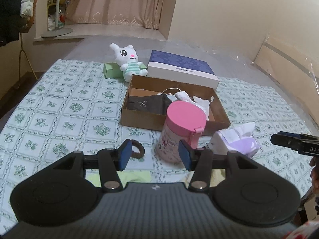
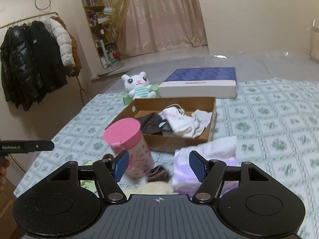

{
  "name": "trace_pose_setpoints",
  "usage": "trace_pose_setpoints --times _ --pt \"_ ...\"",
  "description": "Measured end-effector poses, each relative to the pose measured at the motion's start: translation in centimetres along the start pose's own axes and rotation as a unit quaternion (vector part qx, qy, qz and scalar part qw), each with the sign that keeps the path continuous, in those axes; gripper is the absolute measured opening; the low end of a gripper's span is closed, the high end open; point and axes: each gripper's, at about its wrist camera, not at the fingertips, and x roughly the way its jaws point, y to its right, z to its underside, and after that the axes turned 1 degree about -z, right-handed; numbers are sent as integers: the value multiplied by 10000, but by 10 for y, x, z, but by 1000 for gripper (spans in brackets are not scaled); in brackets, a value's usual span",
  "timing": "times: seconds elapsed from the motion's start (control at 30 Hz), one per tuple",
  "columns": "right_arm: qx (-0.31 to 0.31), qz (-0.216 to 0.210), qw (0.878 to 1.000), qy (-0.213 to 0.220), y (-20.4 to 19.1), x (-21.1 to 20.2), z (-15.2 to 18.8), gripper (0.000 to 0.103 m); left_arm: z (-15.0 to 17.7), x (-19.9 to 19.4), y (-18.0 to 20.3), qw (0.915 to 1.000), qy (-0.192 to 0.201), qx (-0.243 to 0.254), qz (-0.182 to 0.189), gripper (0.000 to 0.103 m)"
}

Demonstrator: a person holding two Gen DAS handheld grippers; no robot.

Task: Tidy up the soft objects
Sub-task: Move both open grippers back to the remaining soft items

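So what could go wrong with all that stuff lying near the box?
1. The tall pink-lidded bottle stands right between the grippers and the cardboard box; a reach across might knock it over.
2. The brown hair tie is small and flat on the patterned sheet, so the left gripper, jaws open and empty, could pinch cloth instead.
3. The purple tissue pack has loose tissue sticking up that might tear.

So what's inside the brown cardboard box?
The brown cardboard box holds soft things: a dark folded cloth, white socks or cloths and a white cord. Anything underneath those is covered, and the pink-lidded bottle hides part of the box in the left view.
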Motion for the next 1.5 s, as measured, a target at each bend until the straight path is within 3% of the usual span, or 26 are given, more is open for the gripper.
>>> trace_pose_setpoints --times 0.57,1.0,1.5 --pt "340 48 9990 -292 -16 -27 50 67 41 -34 16 9999 -71 -40 -137 51" --pt "430 110 9968 -658 -17 -13 72 67 70 -18 17 9986 -421 24 -320 51" --pt "488 241 9940 -953 -13 12 80 67 82 5 16 9977 -592 51 -315 52"
